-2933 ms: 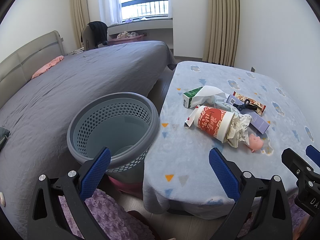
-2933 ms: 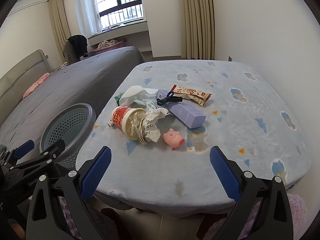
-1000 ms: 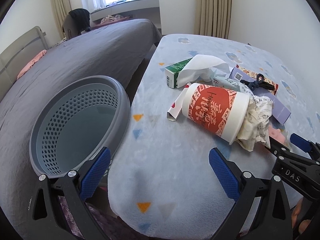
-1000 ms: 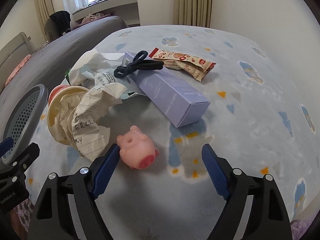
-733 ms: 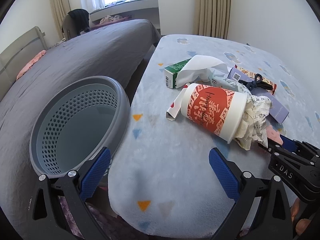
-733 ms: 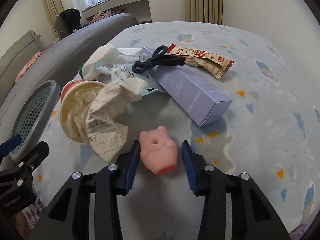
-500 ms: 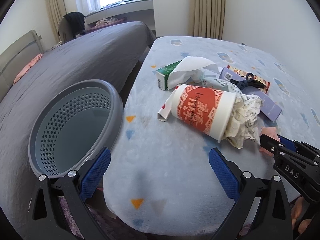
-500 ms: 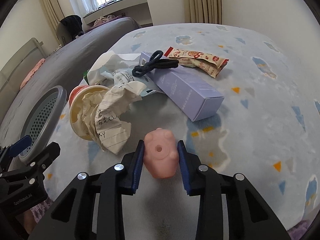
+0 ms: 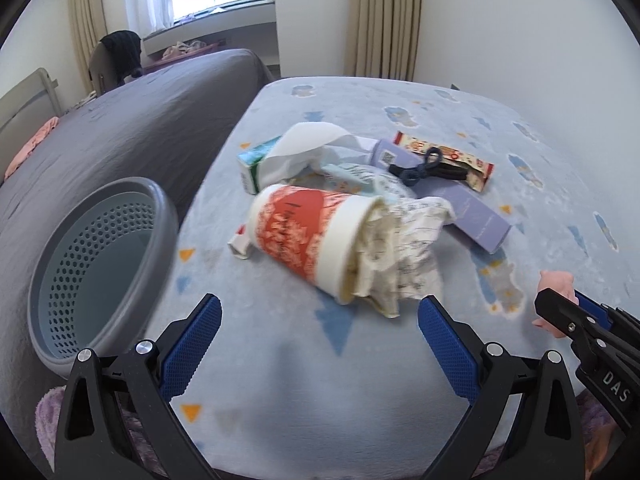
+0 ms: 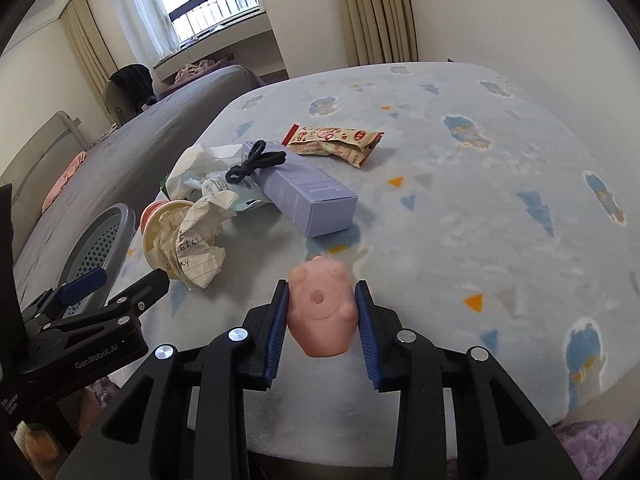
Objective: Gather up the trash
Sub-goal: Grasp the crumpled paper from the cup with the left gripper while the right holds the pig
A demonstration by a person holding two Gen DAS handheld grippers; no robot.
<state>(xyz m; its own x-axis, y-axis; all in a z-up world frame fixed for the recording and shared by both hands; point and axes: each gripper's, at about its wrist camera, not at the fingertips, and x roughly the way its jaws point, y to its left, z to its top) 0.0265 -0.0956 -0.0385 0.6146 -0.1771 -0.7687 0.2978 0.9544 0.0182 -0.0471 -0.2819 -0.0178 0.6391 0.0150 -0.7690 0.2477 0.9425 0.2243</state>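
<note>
My right gripper (image 10: 320, 306) is shut on a pink pig toy (image 10: 320, 312), lifted just off the blue patterned table (image 10: 480, 208); the toy (image 9: 556, 286) also shows at the right edge of the left wrist view. My left gripper (image 9: 318, 334) is open and holds nothing, hovering before a red and white paper cup (image 9: 304, 232) that lies on its side, stuffed with crumpled paper (image 9: 404, 248). Behind the cup lie a purple box (image 10: 304, 190), a black hair tie (image 10: 256, 166), a snack wrapper (image 10: 334, 140), a green carton (image 9: 254, 164) and a white tissue (image 9: 304, 148).
A grey perforated bin (image 9: 96, 264) stands at the table's left edge, between the table and a grey bed (image 9: 120, 120). A wall and curtains (image 9: 384, 20) run behind the table. The table's right half bears only its printed pattern.
My right gripper closed on the pink pig toy and lifted it off the table. The left gripper shifted right, so the cup now lies straight ahead of it.
</note>
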